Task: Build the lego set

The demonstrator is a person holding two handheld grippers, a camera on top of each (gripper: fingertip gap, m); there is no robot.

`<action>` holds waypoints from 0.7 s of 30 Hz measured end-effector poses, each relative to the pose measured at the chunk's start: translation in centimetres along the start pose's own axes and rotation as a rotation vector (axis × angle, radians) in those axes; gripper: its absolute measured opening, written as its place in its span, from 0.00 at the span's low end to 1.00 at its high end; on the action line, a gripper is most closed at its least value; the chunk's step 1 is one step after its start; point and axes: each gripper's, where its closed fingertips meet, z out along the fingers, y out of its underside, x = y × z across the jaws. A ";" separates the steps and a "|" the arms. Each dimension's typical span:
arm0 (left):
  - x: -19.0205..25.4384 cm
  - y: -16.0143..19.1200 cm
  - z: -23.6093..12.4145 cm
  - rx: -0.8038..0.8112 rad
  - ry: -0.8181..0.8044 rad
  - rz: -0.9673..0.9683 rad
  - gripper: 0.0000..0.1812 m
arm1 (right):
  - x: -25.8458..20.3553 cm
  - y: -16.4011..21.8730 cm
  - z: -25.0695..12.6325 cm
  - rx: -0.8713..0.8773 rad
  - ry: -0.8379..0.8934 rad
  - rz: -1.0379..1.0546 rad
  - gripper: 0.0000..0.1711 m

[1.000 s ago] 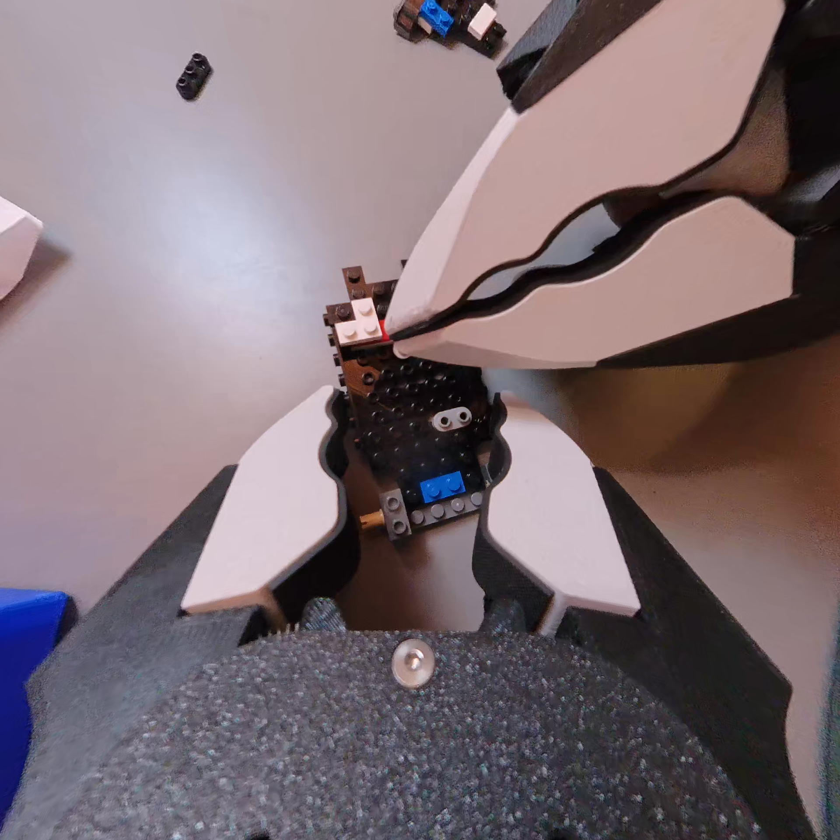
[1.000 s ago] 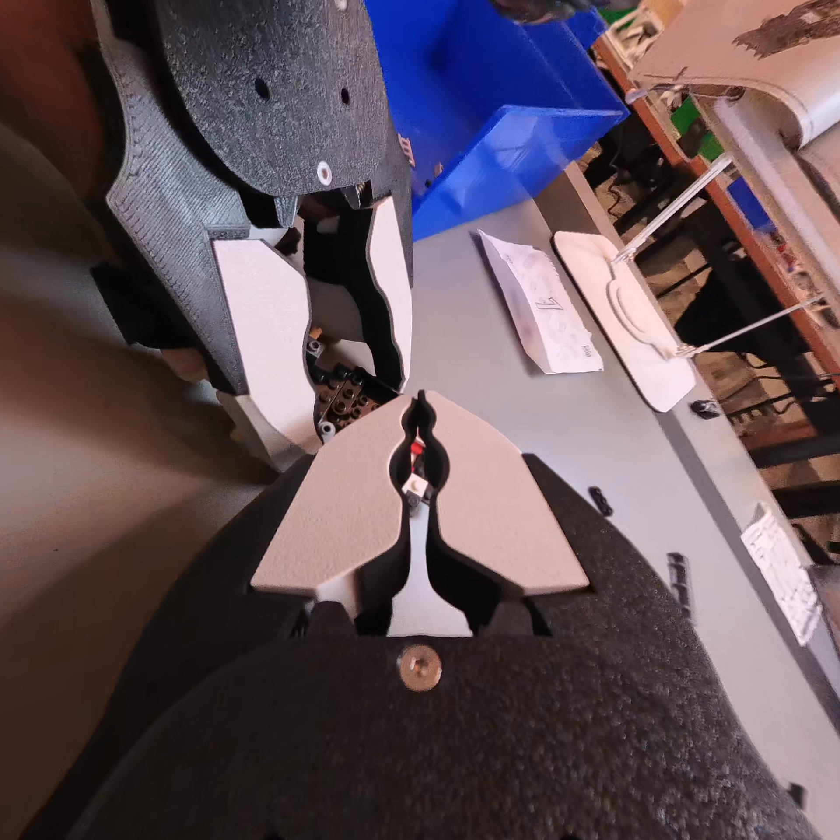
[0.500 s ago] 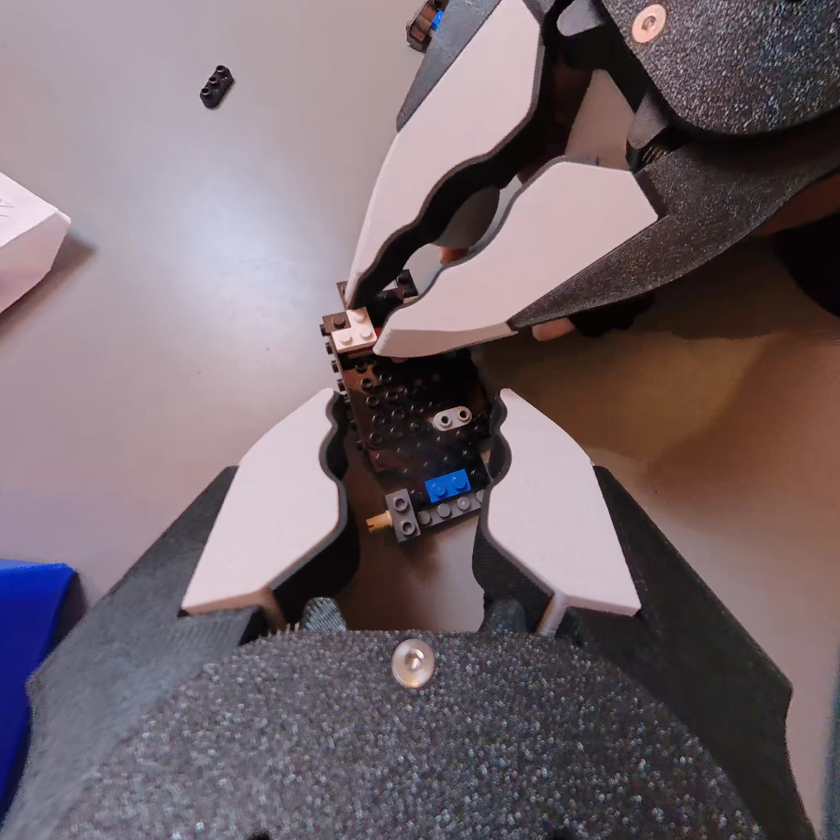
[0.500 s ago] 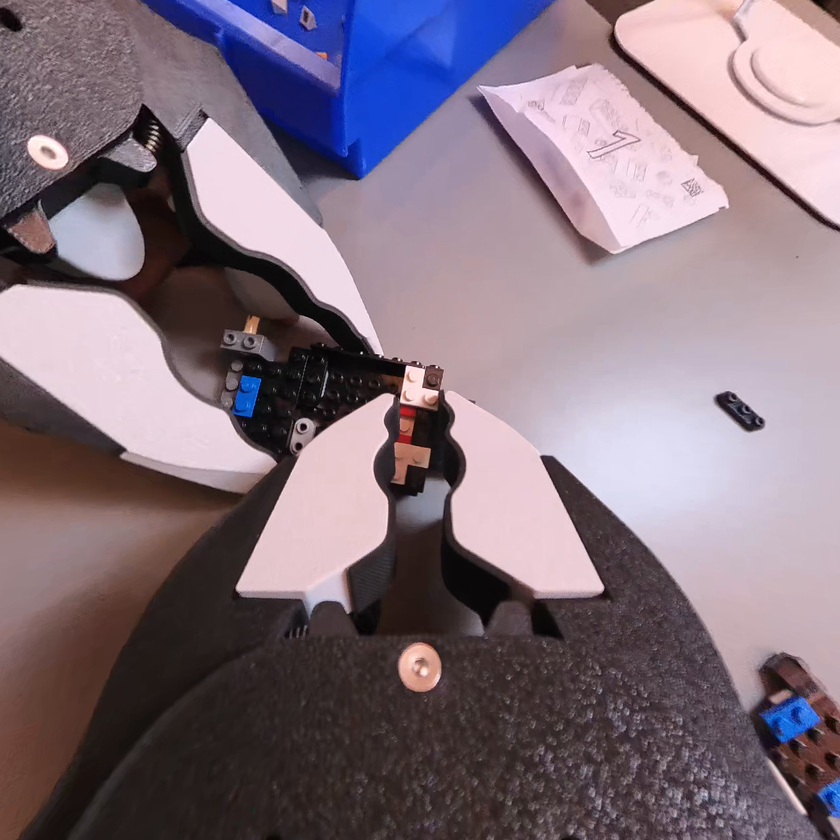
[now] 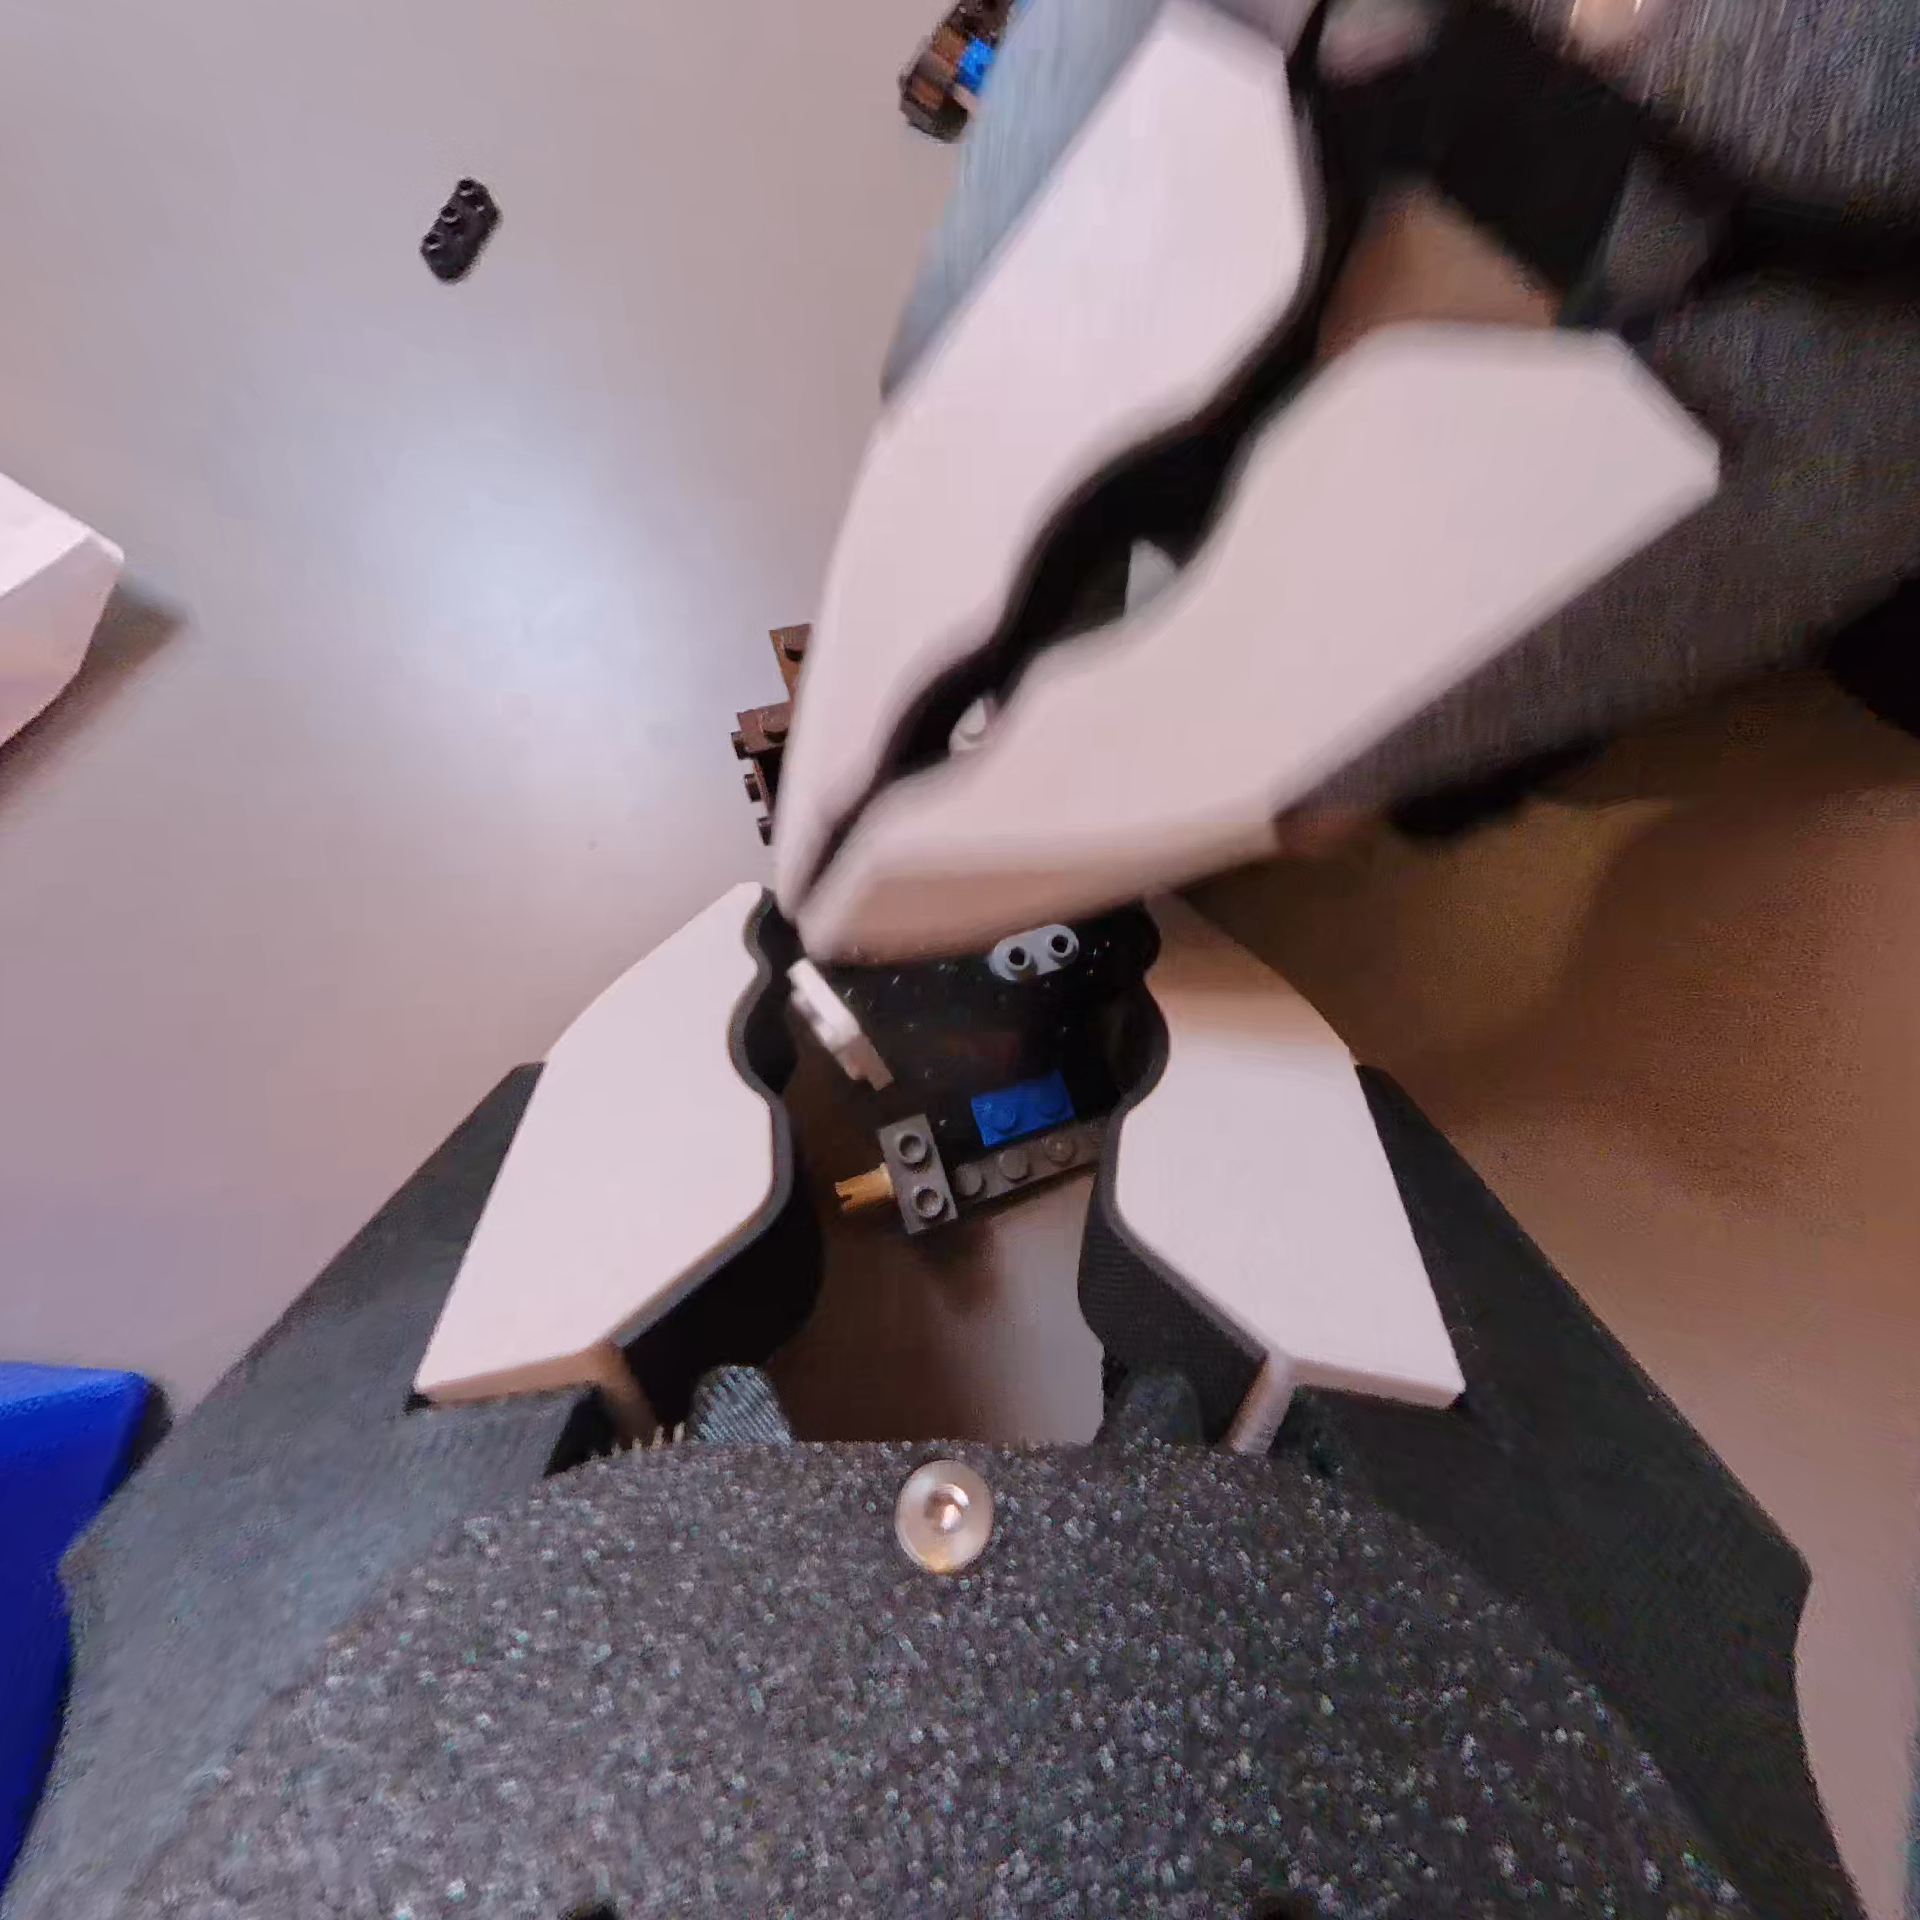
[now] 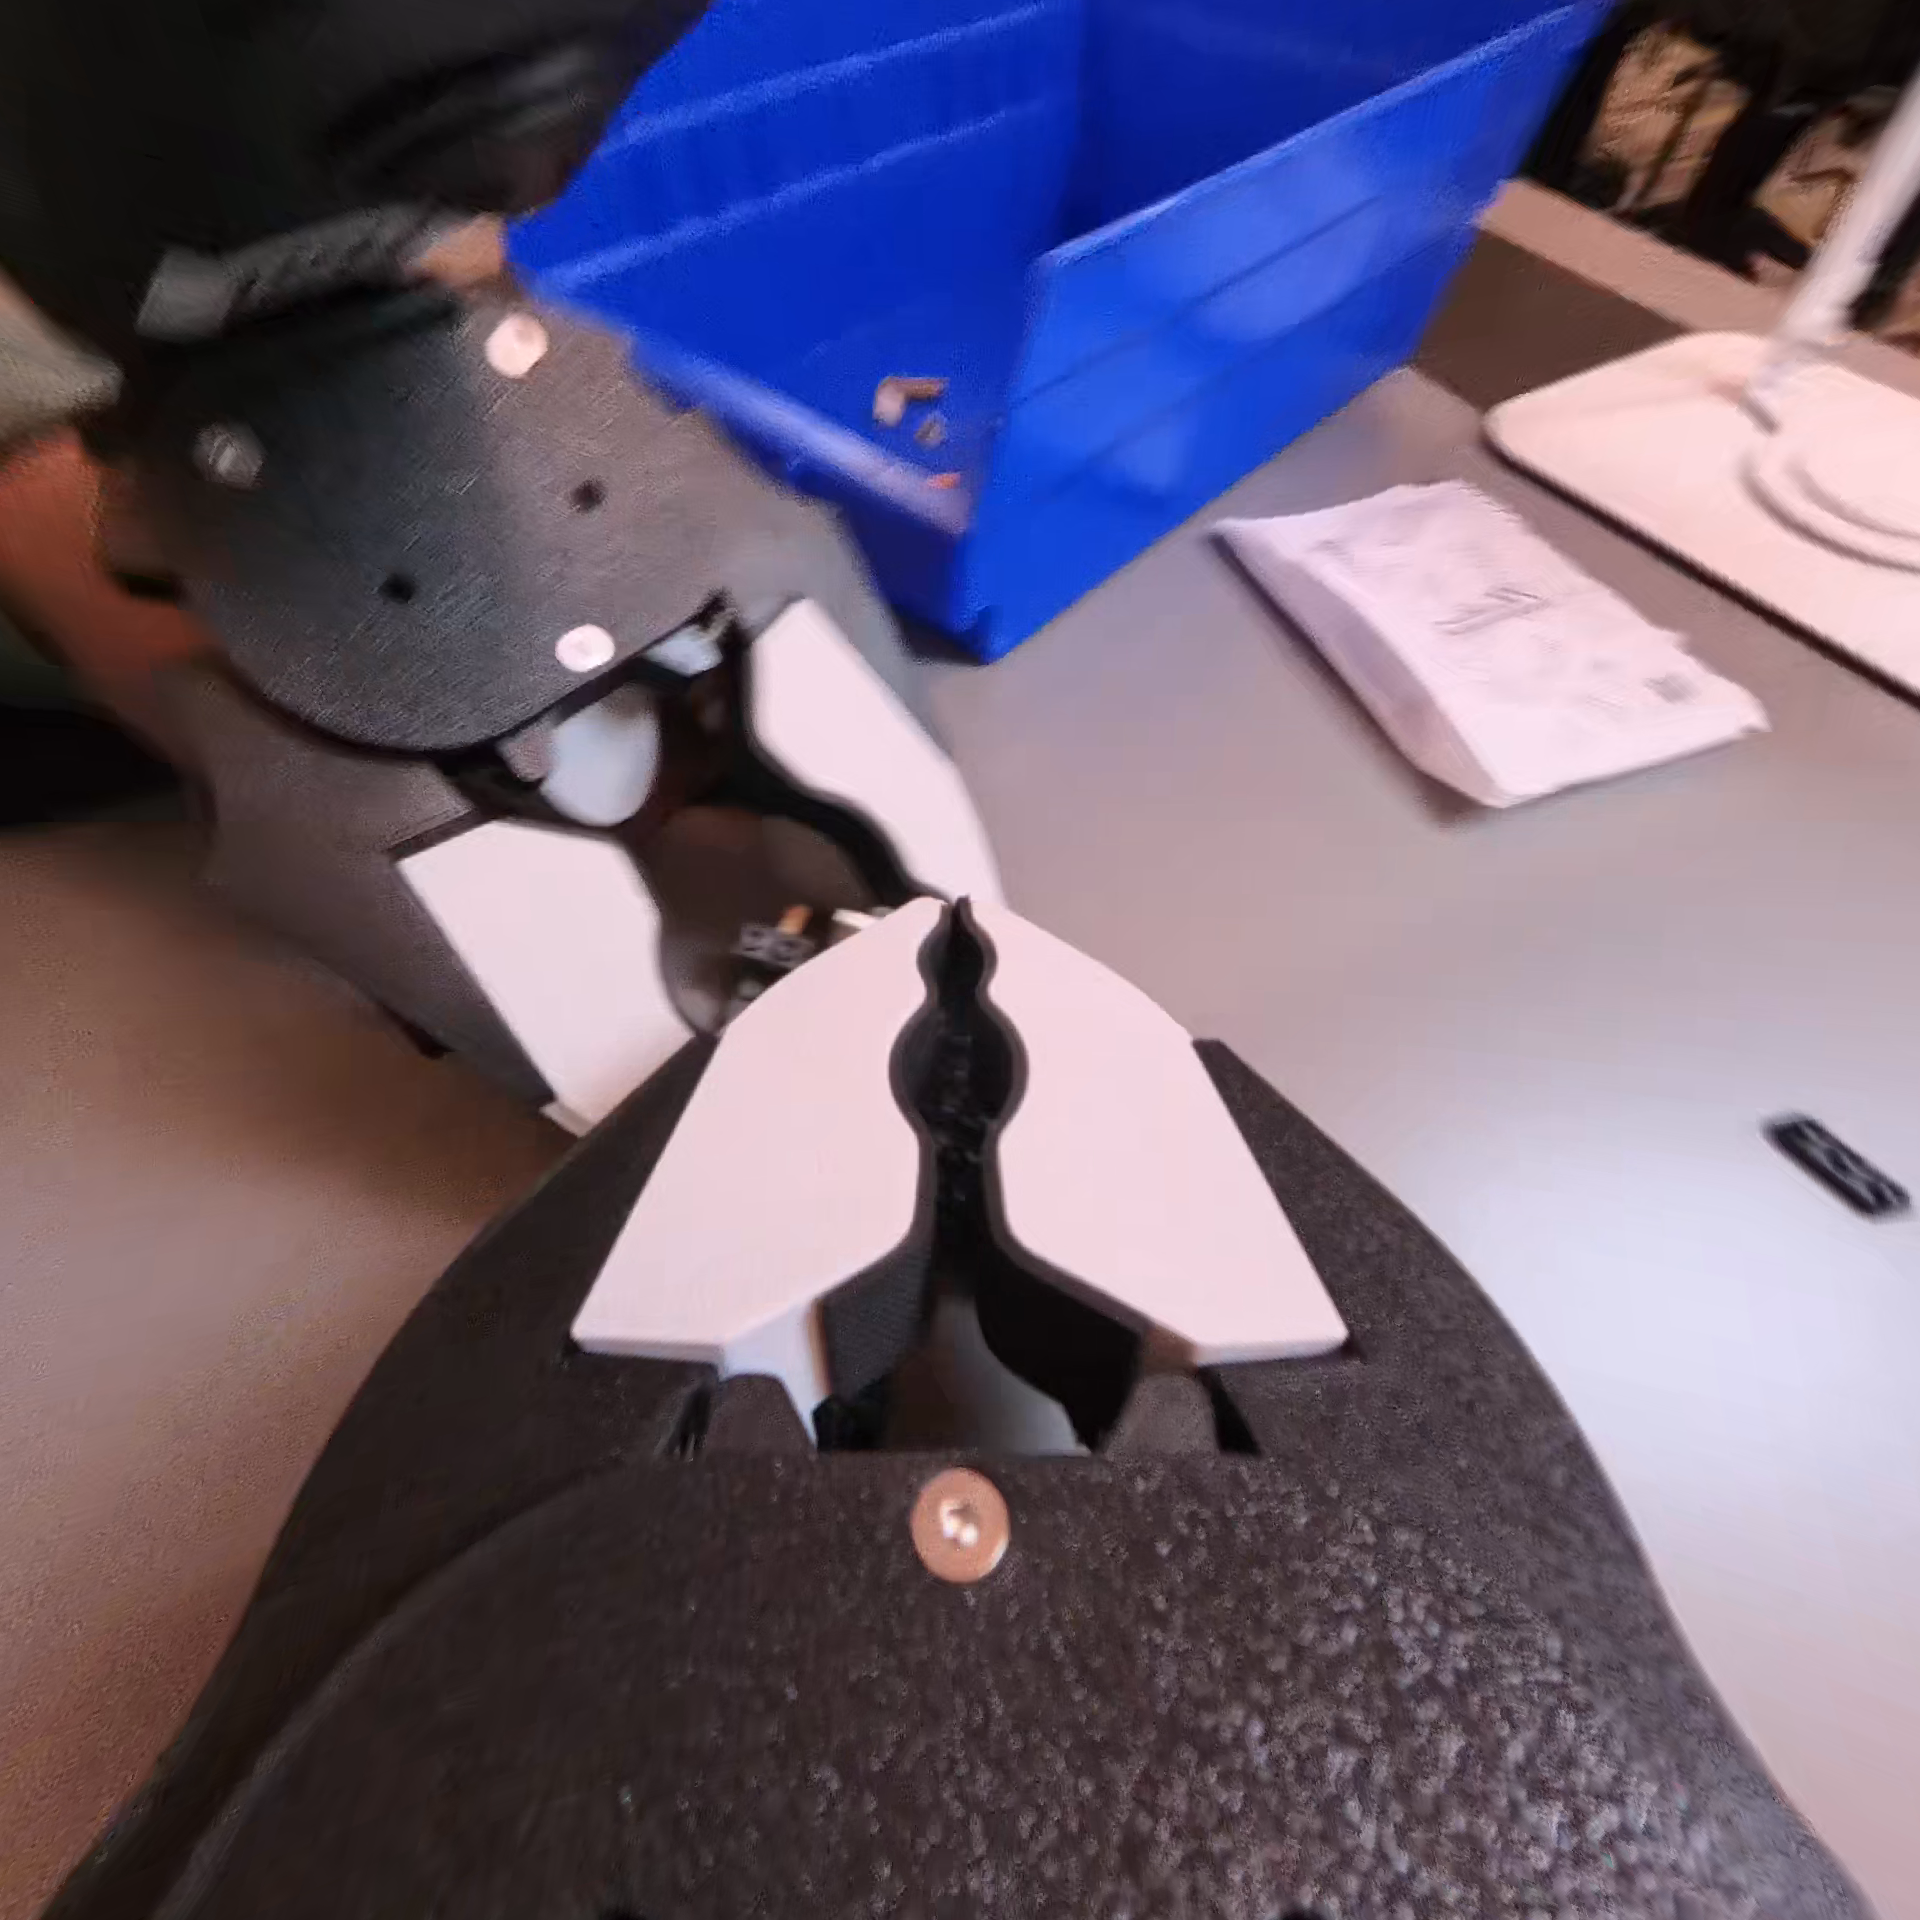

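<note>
So, black brick build (image 5: pixel 997 1029) clamped in the left gripper (image 5: pixel 951 1013), right gripper (image 5: pixel 805 920) pinched shut right at its far edge.

Blue (image 5: pixel 1021 1117) and grey (image 5: pixel 1023 951) bits are seen on the build's studded top, with a white piece (image 5: pixel 836 1023) tilted loose by the left finger; whether anything is caught in the right tips can't be told, it's blurred. Most of the build's far end is blocked by the right gripper. Farther out on the grey table (image 5: pixel 364 623), a small black piece (image 5: pixel 459 229) is lying alone, a brown-and-blue brick cluster (image 5: pixel 951 68) is half hidden, and a blue bin (image 6: pixel 1039 312), a folded paper sheet (image 6: pixel 1486 644) and a white lamp base (image 6: pixel 1714 457) are parked beyond.
</note>
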 end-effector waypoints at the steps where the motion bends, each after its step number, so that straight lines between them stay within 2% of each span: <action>1: -0.1 0.1 -0.1 0.006 -0.005 -0.008 0.34 | 0.9 -0.2 -0.8 0.033 -0.014 0.081 0.00; 6: -0.1 0.3 -0.4 0.019 0.013 -0.001 0.34 | 2.5 -0.1 -2.8 0.086 0.020 0.082 0.00; 10: 0.1 0.0 -0.6 0.059 0.056 0.000 0.33 | 2.5 0.0 -2.2 0.065 0.006 0.073 0.00; 11: 0.1 -0.1 -0.7 0.070 0.071 -0.010 0.34 | 2.3 0.3 -2.0 0.044 0.001 0.057 0.05; 13: 0.2 -0.3 -1.0 0.088 0.103 -0.026 0.38 | 1.7 0.6 -1.6 0.018 -0.009 0.021 0.05; 17: -0.8 -0.9 -2.5 0.127 0.086 0.010 0.39 | 1.2 0.8 -1.3 -0.011 -0.021 -0.010 0.08; 21: -2.3 0.5 -4.1 0.062 0.092 0.013 0.29 | 1.0 1.6 -1.3 -0.062 -0.043 -0.031 0.09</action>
